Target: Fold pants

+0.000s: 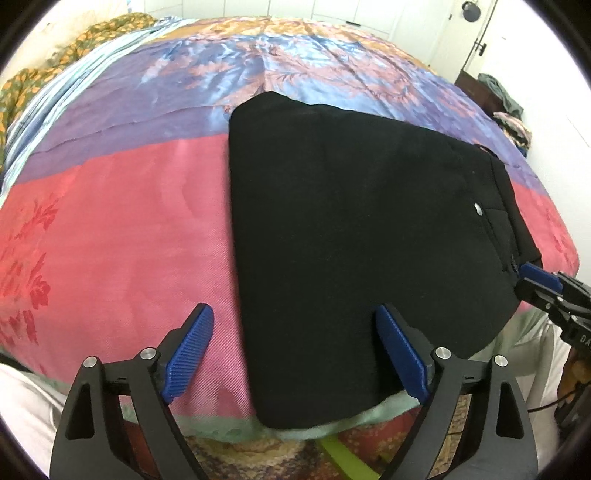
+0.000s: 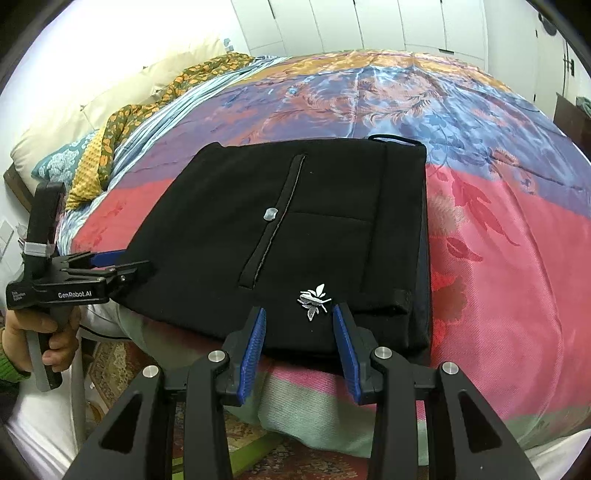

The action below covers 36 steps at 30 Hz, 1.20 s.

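The black pants (image 1: 351,236) lie folded into a compact block on the bed, near its front edge; they also show in the right wrist view (image 2: 295,221), with a back pocket slit, a button and a small white emblem. My left gripper (image 1: 295,350) is open wide, its fingers straddling the pants' near left edge without holding it. My right gripper (image 2: 299,343) is open at the near edge of the pants by the emblem. It also shows in the left wrist view (image 1: 539,284) at the waistband corner.
The bed is covered by a pink, purple and blue floral spread (image 1: 122,229). Pillows and a yellow-green blanket (image 2: 122,122) lie at the head. A patterned rug (image 1: 258,458) is on the floor below. White wardrobes (image 2: 369,22) stand behind.
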Motion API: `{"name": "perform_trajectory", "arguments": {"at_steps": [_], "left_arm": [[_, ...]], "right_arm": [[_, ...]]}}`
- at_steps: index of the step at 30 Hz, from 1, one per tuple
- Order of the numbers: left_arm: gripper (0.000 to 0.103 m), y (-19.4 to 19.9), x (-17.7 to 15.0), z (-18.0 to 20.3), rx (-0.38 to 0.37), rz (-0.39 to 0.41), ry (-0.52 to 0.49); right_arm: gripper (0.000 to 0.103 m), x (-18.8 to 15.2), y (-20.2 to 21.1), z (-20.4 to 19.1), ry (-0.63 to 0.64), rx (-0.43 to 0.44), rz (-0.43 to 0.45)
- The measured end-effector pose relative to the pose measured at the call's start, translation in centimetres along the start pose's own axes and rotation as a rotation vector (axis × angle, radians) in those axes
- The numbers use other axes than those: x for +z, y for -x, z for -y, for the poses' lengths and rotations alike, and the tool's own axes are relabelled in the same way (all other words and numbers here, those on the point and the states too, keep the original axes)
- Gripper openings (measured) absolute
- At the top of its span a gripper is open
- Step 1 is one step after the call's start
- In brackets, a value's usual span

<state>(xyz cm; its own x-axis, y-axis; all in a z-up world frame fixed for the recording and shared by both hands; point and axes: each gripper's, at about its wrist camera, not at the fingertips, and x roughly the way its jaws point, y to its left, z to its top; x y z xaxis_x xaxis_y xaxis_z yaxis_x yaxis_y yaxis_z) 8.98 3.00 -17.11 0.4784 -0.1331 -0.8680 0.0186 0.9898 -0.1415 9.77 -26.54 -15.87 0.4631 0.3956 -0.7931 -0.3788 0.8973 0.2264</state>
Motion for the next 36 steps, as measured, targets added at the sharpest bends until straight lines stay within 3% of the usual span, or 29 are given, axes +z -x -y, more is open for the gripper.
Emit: {"name": "perform_trajectory", "arguments": {"at_steps": [6, 8, 10, 13, 15, 19, 23, 26, 31, 33, 34, 35, 36], "left_arm": [[0.091, 2.6, -0.8, -2.3, -0.033, 0.01, 0.076], [0.091, 3.4, -1.0, -3.2, -0.046, 0.026, 0.102], [0.091, 3.6, -0.9, -4.1, -0.078, 0.033, 0.132], [0.09, 3.1, -0.3, -5.3, -0.121, 0.023, 0.185], [0.09, 2.6, 0.4, -6.1, -0.161, 0.017, 0.218], [0.09, 0.6, 2.0, -7.0, -0.258, -0.058, 0.244], [0.09, -1.6, 3.1, -6.7, -0.352, -0.15, 0.223], [0.09, -2.9, 3.6, -6.4, -0.385, -0.189, 0.209], [0.091, -5.0, 4.8, -4.9, -0.497, -0.262, 0.194], [0.09, -6.0, 5.2, -4.2, -0.508, -0.293, 0.197], [0.087, -6.2, 5.3, -3.9, -0.487, -0.299, 0.191], [0.074, -6.0, 5.4, -3.4, -0.445, -0.294, 0.18], [0.053, -5.6, 5.5, -3.2, -0.418, -0.286, 0.178]], "right_arm": [[0.04, -0.1, 2.0, -0.1, -0.024, 0.019, -0.003], [0.047, -0.4, 3.3, 0.2, -0.047, 0.012, -0.007], [0.048, -0.5, 4.8, 1.0, -0.09, 0.033, 0.04], [0.068, 0.0, 6.7, 2.9, -0.162, 0.074, 0.114], [0.071, 0.9, 7.0, 4.5, -0.186, 0.083, 0.129], [0.073, 2.9, 3.8, 9.9, -0.354, 0.223, 0.038], [0.073, 3.8, -0.9, 13.1, -0.457, 0.333, -0.121], [0.073, 4.3, -3.7, 13.5, -0.451, 0.373, -0.211], [0.077, 5.4, -6.7, 12.1, -0.428, 0.552, -0.329], [0.075, 5.4, -7.4, 11.7, -0.413, 0.558, -0.343], [0.068, 5.3, -7.8, 11.5, -0.413, 0.539, -0.35], [0.064, 5.3, -8.0, 11.3, -0.404, 0.519, -0.353], [0.061, 5.3, -7.8, 10.8, -0.388, 0.5, -0.342]]}}
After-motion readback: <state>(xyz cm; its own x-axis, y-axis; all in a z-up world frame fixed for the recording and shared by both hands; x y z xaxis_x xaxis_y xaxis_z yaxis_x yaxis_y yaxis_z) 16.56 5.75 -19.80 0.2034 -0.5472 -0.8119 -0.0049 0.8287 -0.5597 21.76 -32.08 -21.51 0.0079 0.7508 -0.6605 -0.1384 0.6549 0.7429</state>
